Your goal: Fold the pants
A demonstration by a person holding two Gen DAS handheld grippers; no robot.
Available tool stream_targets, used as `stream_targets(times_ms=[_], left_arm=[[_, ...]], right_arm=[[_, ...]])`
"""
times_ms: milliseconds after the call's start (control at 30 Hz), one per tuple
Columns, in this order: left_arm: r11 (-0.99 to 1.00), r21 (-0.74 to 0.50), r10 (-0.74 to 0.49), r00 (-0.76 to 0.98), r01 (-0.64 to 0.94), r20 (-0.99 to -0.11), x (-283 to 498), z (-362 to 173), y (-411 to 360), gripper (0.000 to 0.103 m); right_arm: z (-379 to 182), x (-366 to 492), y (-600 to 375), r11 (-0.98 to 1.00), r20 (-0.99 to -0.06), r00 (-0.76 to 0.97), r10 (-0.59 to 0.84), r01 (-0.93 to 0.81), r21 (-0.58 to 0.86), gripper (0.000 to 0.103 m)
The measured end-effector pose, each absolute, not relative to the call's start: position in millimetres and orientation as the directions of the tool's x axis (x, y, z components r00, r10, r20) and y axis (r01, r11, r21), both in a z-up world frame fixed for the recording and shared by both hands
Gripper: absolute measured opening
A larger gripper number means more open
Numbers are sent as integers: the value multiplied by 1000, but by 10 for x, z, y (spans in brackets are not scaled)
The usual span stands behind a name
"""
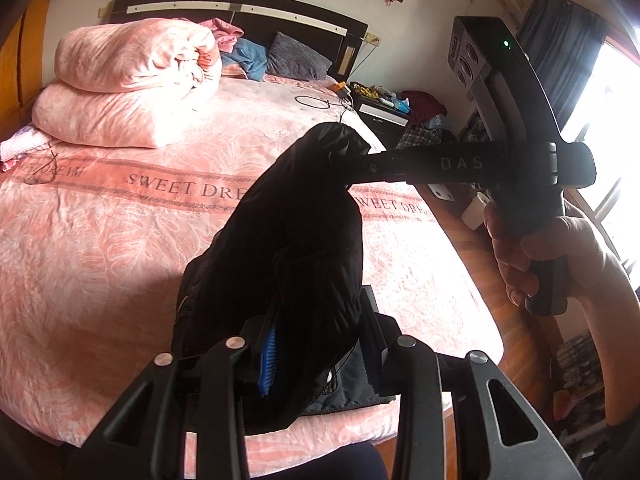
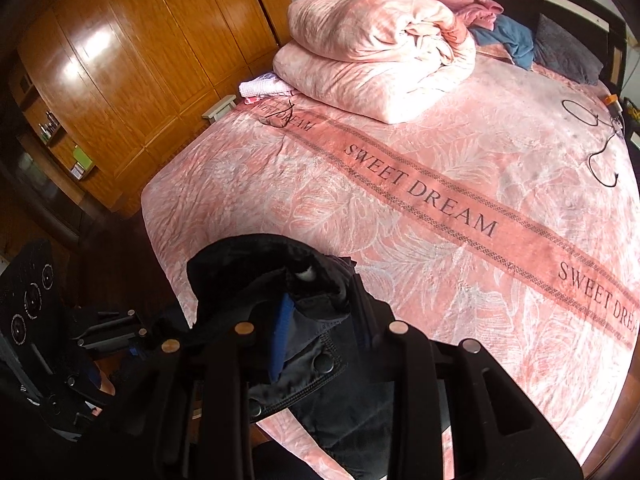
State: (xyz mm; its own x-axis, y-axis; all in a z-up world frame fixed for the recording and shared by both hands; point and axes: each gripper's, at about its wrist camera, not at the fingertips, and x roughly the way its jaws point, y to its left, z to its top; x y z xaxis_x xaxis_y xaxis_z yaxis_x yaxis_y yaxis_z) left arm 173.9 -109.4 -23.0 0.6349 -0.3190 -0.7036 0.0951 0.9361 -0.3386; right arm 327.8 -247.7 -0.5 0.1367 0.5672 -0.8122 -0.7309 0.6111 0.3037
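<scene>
Evidently we are at the outset: our left gripper (image 1: pixel 316 356) and right gripper (image 2: pixel 320 328), jaws narrowly parted, each pinch a bunch of the black pants (image 1: pixel 296 232), which hang between them above the pink bedspread (image 1: pixel 120 240). No fold is visible; spreading and folding remain.

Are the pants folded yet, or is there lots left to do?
Not yet. Done: both grippers have hold of the black pants. In hand: the left gripper and right gripper hold them bunched above the bed. Left: spread them flat on the bed and make every fold.
</scene>
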Motion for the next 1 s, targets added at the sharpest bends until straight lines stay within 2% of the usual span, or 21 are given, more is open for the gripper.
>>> stream_targets(times_ms=[1000], left_arm=[[944,-240,-318,428,227,-846,2111,-1259,-2297,34]], right_arm=[[-1154,3404,-3822,690,-787,107,608,-562,456,23]])
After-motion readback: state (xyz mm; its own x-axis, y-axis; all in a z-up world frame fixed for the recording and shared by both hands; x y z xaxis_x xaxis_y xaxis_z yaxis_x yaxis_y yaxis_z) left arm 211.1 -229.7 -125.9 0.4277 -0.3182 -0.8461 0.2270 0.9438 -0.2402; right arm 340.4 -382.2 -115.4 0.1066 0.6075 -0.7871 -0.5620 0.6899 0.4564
